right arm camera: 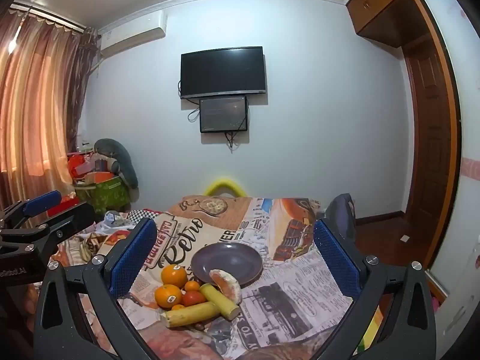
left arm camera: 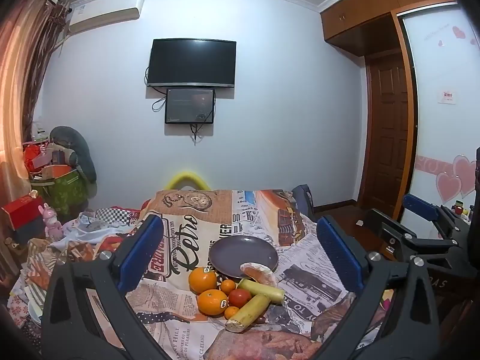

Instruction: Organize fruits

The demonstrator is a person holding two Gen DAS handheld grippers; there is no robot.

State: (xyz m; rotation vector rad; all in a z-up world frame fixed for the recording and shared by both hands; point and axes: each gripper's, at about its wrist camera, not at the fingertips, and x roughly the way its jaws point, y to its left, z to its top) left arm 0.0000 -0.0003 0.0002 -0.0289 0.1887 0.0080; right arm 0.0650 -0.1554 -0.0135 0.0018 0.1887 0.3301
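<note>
Fruit lies in a tight cluster on the printed cloth (left arm camera: 186,234), just in front of the grey plate (left arm camera: 243,250): two large oranges (left arm camera: 202,279), small oranges, a red tomato (left arm camera: 239,297) and two pale yellow-green stalks (left arm camera: 249,310) crossing each other. A peeled citrus piece (right arm camera: 226,283) rests across the plate's near rim; the rest of the plate is bare.

Left gripper (left arm camera: 240,255) and right gripper (right arm camera: 235,255) both hover short of the pile, fingers fully apart, nothing between them and nothing touched.

Assessment: the task stands at its opening step; no fruit has yet been sorted onto the plate. The next move likely calls for one gripper to descend onto an outlying piece, probably a large orange, and close squarely across its width. Round fruit may roll and disturb its neighbours.
</note>
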